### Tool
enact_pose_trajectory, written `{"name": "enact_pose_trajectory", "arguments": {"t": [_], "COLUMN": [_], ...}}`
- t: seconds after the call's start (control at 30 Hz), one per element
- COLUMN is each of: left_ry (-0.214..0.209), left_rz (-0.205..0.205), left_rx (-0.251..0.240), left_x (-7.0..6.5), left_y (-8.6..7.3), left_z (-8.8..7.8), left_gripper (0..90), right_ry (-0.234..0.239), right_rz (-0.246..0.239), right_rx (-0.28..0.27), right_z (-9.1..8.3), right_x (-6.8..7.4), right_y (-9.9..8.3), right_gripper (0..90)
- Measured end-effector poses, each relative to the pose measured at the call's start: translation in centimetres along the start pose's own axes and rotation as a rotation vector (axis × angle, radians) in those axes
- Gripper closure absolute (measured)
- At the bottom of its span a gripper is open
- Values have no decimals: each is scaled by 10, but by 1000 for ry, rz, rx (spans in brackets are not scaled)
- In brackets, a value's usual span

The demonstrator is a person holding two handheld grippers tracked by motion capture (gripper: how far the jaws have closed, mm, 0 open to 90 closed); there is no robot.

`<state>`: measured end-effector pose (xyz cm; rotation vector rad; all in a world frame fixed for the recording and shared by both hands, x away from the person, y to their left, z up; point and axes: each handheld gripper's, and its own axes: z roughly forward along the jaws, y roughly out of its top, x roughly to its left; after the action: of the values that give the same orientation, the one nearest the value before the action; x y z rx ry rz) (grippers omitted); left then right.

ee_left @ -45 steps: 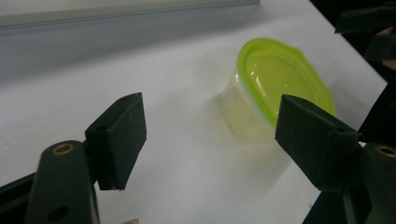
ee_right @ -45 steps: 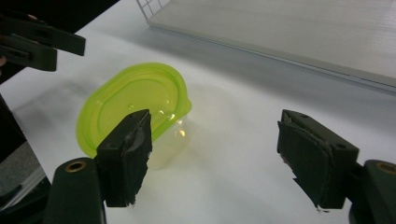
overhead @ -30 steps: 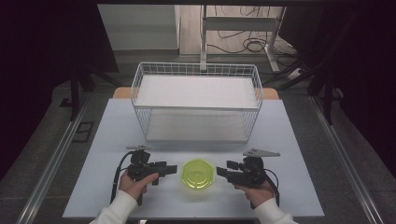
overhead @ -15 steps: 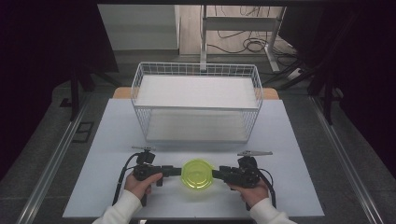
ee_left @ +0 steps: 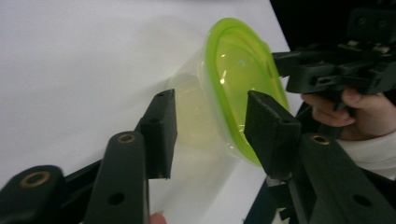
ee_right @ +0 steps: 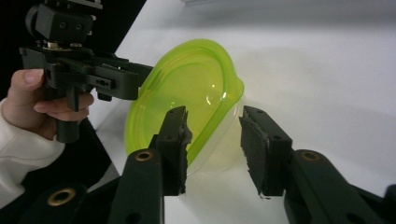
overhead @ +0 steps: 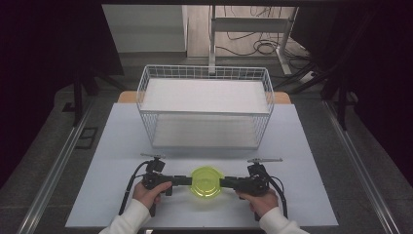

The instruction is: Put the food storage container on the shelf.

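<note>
While tools flank it, container rests

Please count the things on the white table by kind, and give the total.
Green-lidded clear container: 1
White wire basket: 1
Hand-held grippers: 2, left gripper and right gripper, one at each side of the container
Total: 4

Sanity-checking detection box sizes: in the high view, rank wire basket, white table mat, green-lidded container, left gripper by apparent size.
1. white table mat
2. wire basket
3. left gripper and green-lidded container: look about alike, the gripper long and thin, the container round; not ranked.
</note>
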<state>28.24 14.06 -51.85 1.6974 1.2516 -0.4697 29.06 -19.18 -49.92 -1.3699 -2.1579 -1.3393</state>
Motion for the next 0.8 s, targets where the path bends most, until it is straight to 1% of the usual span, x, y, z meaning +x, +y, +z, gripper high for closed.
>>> {"name": "enact_pose_trajectory", "arguments": {"t": [0.1, 0.17, 0.23, 0.33, 0.43, 0.53, 0.57, 0.6, 0.7, 0.73, 0.8], "left_ry": [-15, -37, -63, -75, -93, -98, -100, -99, -102, -101, -101], "left_rz": [0, -6, -9, -8, -12, -14, -6, 2, 5, 14, 18], "left_rx": [8, 15, 24, 29, 24, 16, 10, 13, 6, 10, 0], "left_x": [1, 1, -1, -1, -1, -3, -4, -4, -6, -6, -8], "left_y": [0, 0, -1, -1, -1, -1, -2, -2, -2, -1, -1], "left_z": [0, 1, 3, 4, 3, 3, 2, 1, 2, 1, 1], "left_gripper": [597, 638, 692, 753, 781, 802, 812, 820, 822, 822, 823], "right_ry": [15, 25, 32, 57, 62, 64, 66, 67, 64, 65, 63], "right_rz": [15, 25, 29, 51, 57, 56, 57, 54, 45, 43, 36], "right_rx": [3, 10, 18, 32, 27, 19, 12, 10, 7, 4, -4], "right_z": [0, 1, 3, 6, 5, 2, 1, 0, -1, -2, -3], "right_x": [-1, -1, -3, -2, -2, -2, -2, -1, -1, -1, 0], "right_y": [0, 0, 0, 0, 0, 0, 0, 0, 0, 0, 1], "right_gripper": [648, 665, 704, 752, 771, 793, 803, 809, 811, 811, 812]}}
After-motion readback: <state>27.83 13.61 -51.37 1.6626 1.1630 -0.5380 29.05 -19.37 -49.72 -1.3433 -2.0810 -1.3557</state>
